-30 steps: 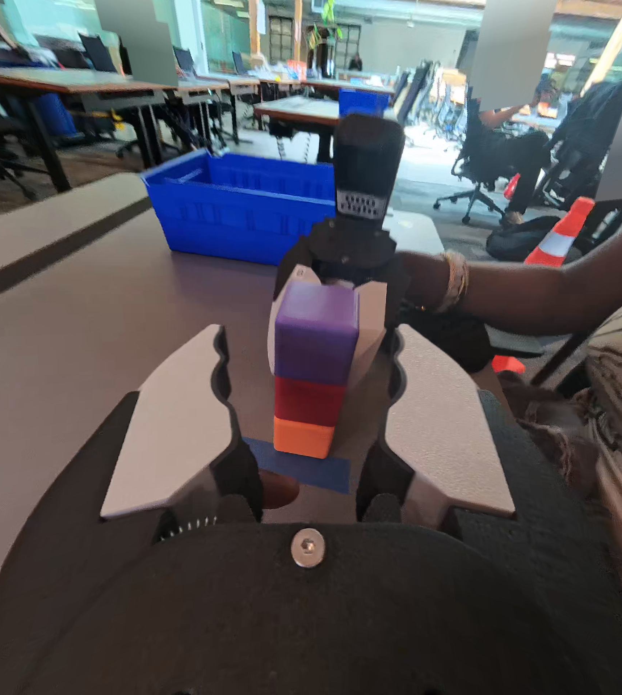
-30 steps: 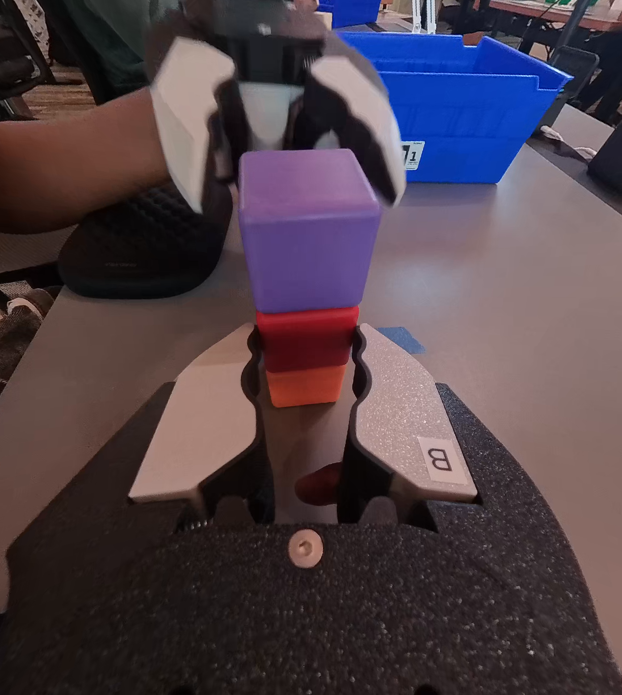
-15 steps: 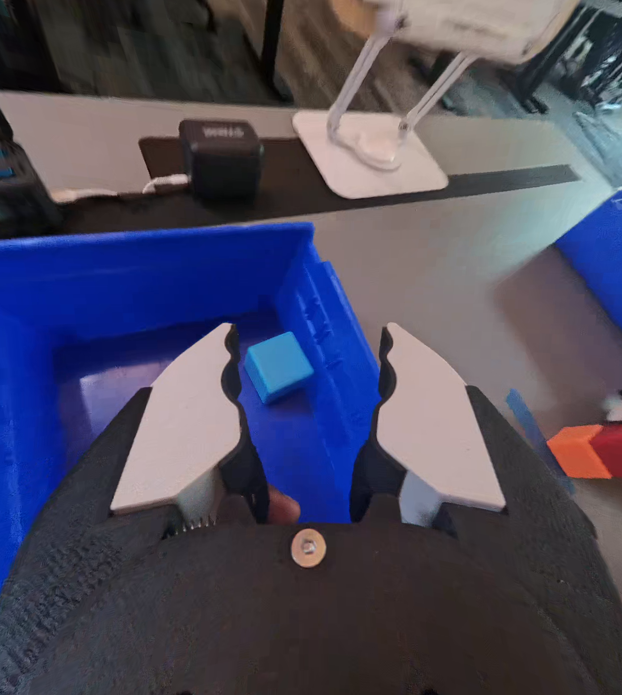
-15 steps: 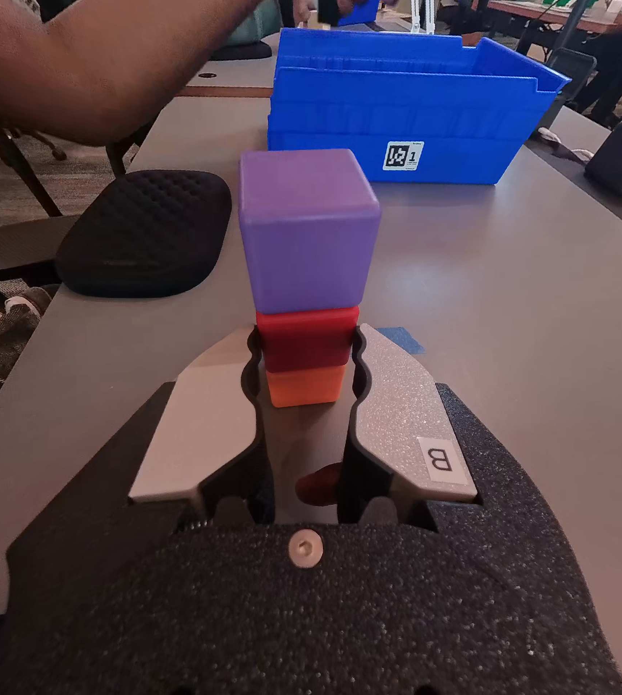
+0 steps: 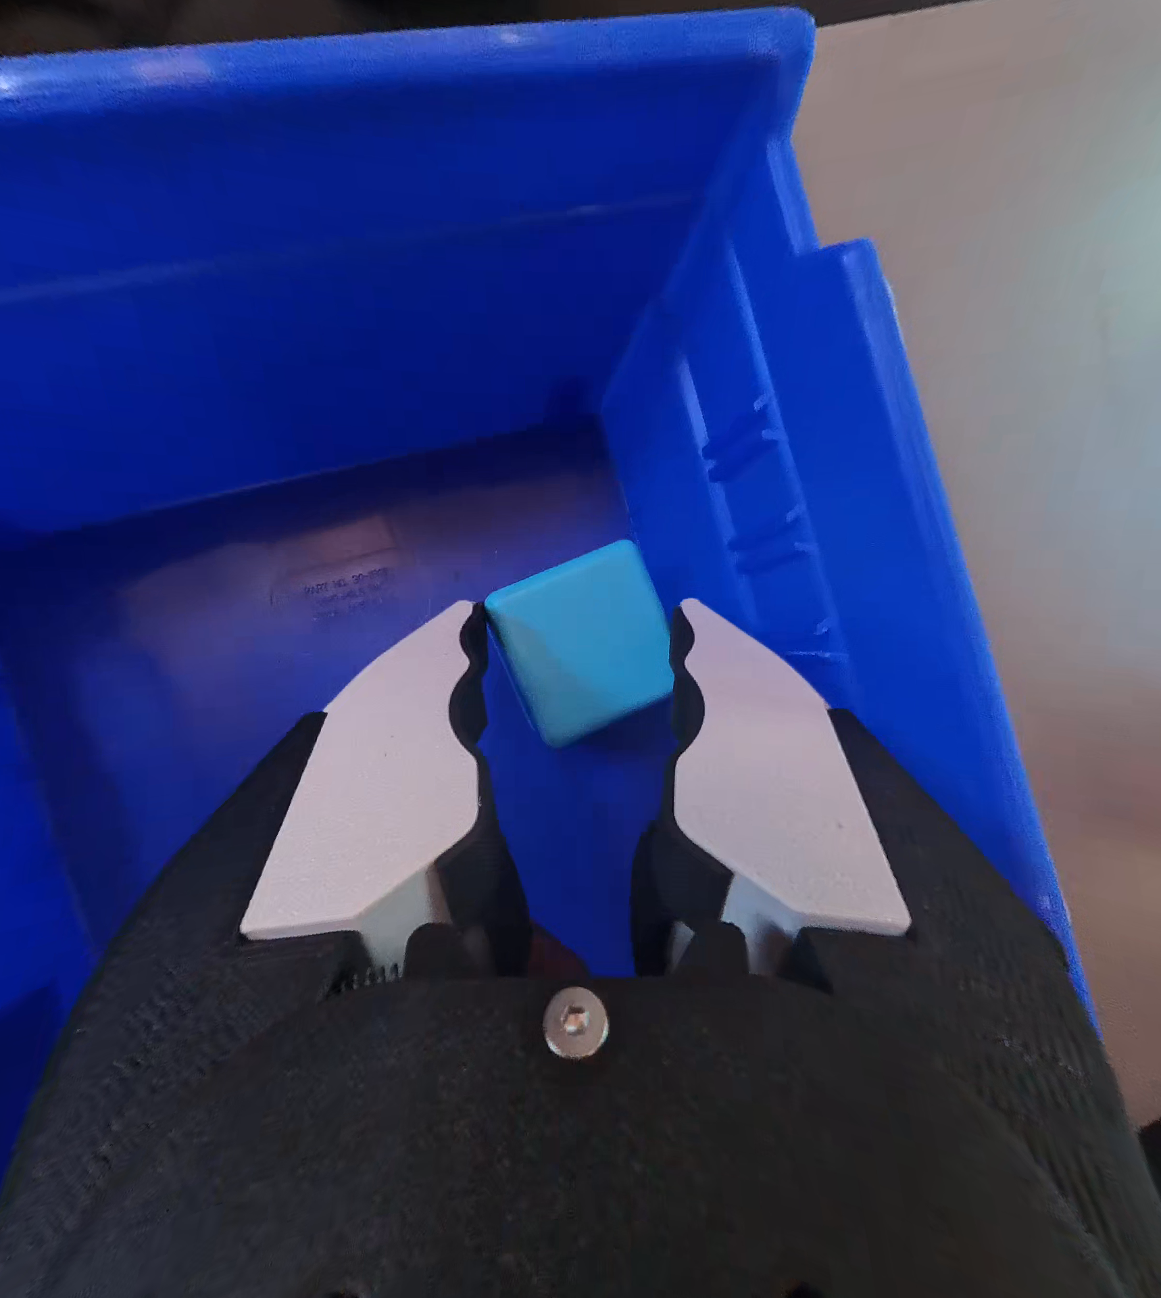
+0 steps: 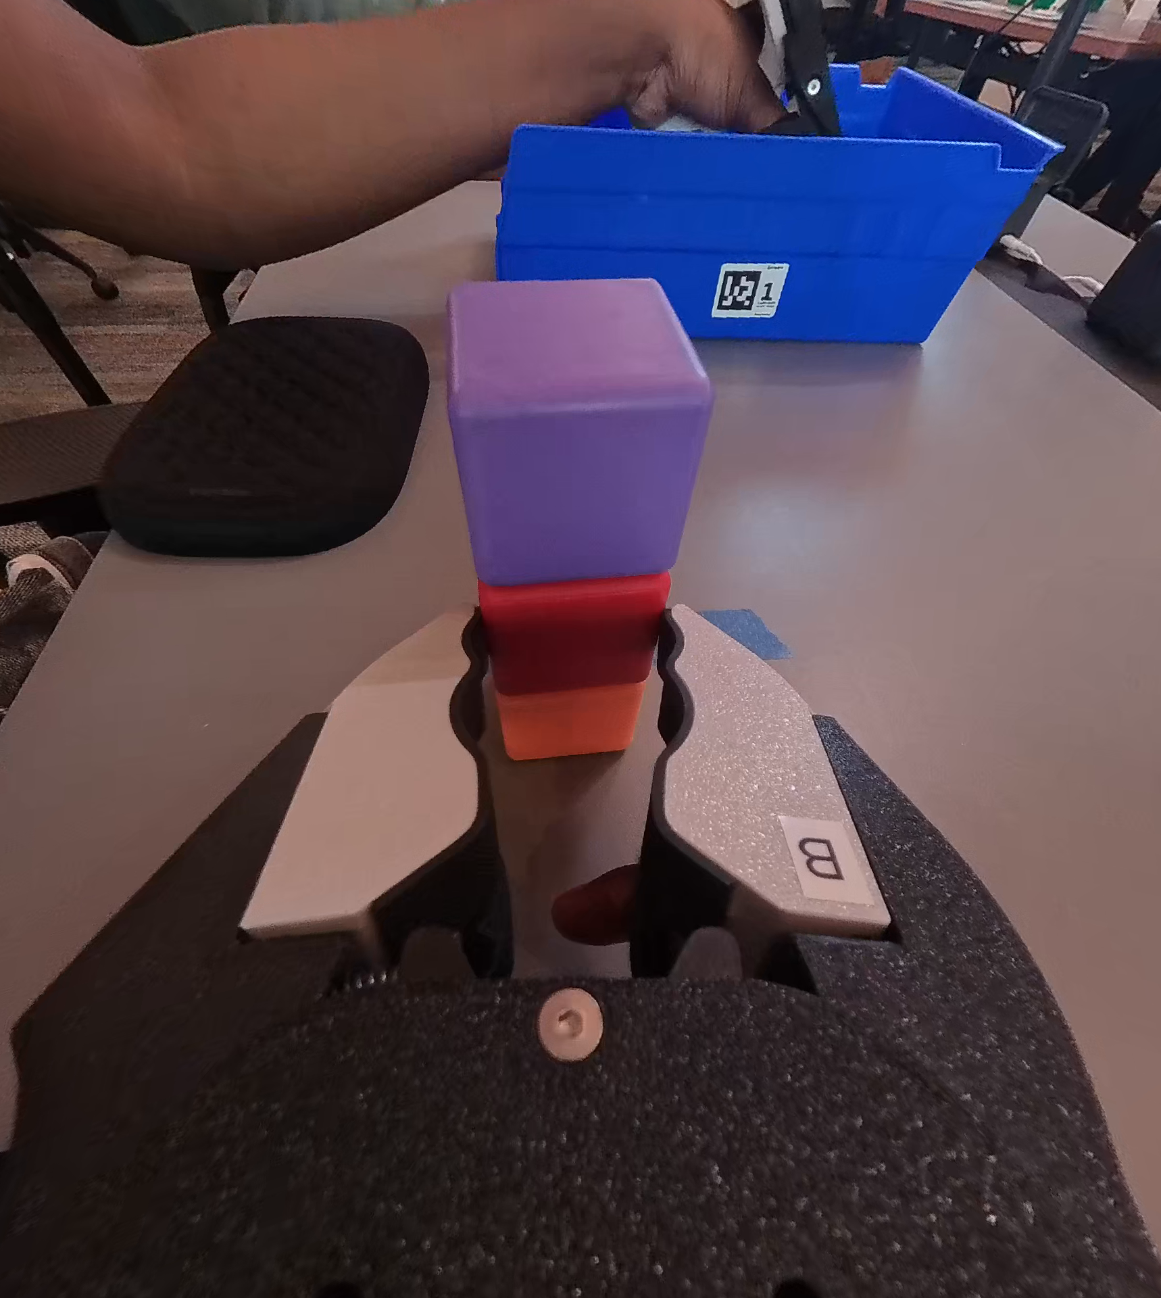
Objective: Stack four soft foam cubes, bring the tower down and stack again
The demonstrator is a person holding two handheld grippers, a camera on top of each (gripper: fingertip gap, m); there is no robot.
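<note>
Left wrist view looks down into the blue bin [image 5: 353, 281], where the left gripper [image 5: 578, 660] has its jaws spread around the light blue cube [image 5: 581, 643]. That cube lies on the bin floor near the wall at 3 o'clock, turned diagonally so 1 corner points toward 6 o'clock, down the throat of the gripper. Its corners appear to touch or nearly touch both fingertips; I cannot tell whether any squeeze is on yet.

In the right wrist view, the right gripper [image 6: 571, 674] has its jaws open on either side of a 3-cube tower on the grey table [image 6: 915, 562]: orange cube [image 6: 567, 723] at the bottom, red cube [image 6: 567, 632] in the middle, purple cube [image 6: 574, 435] on top. The tower's long axis is upright, with the purple cube overhanging slightly toward 3 o'clock. The bin sits beyond it at 1 o'clock.

The step in hand looks like fetching the 4th cube. Next the left jaws likely need to close, ideally on flat faces rather than corners, so a slight twist may help before lifting it to the tower top.
</note>
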